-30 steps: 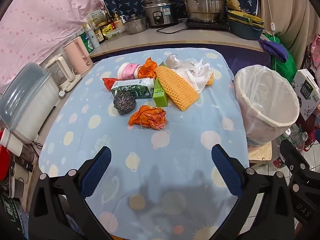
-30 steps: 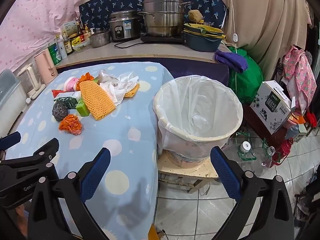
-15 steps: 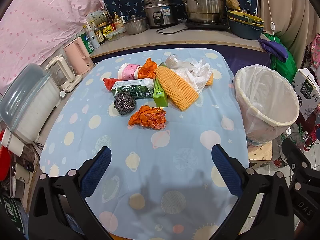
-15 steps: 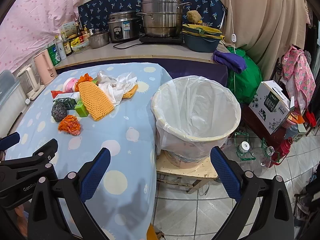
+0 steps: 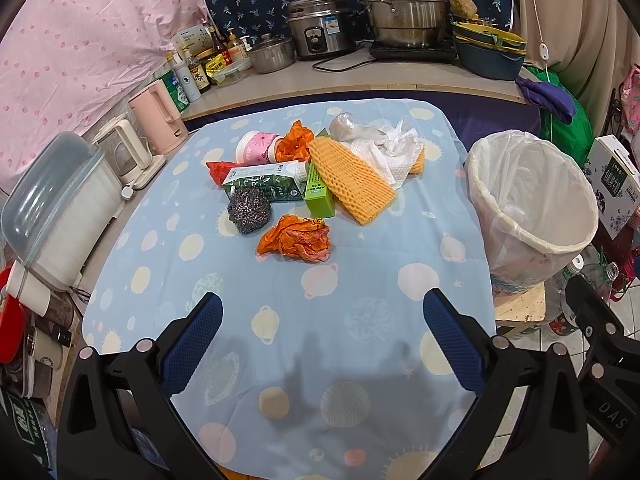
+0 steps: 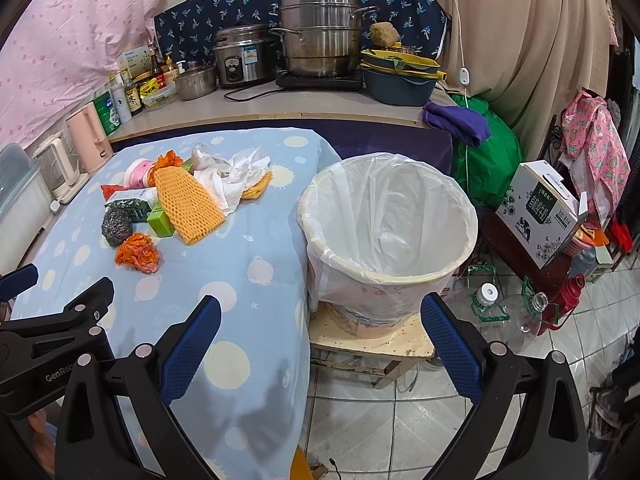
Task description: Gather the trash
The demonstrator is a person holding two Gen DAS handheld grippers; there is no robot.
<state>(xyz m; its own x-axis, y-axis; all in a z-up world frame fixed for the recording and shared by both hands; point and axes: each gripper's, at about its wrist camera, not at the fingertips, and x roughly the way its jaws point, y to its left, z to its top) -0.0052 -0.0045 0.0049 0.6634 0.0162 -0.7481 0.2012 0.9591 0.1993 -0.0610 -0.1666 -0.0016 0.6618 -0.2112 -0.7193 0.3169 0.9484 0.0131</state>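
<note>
The left gripper [image 5: 322, 330] is spread wide with nothing in it, low over the near end of the surface [image 5: 280, 320] with its blue cloth. The right gripper [image 6: 320, 332] is spread wide and empty too. It hangs past the side edge of the surface, over the floor, with the trash bin [image 6: 388, 236] right in front of it.

I think the job is only at its start. No trash is picked up yet, and the bin's white bag looks empty as far as I can see in.

The trash lies in a heap well ahead of the left gripper. The closest piece is the crumpled orange wrapper [image 5: 296, 238]. Just behind it, a bit to the left, is the steel scrubber ball [image 5: 249, 209]. Behind those are the green carton [image 5: 262, 186], the small green box [image 5: 318, 192], the orange foam net [image 5: 350, 178], the white plastic and paper [image 5: 384, 144], a pink cup [image 5: 254, 149] and more orange wrapper [image 5: 296, 142].

The next move, I guess, is for the left gripper to reach forward, go down over the closest orange wrapper, and pinch it. It is soft and light, so it could slip out.

Some things are hard to see. The bottom of the bin is hidden. A red bit pokes out from behind the carton, and I cannot tell what it is. The heap covers its own lower pieces.
</note>
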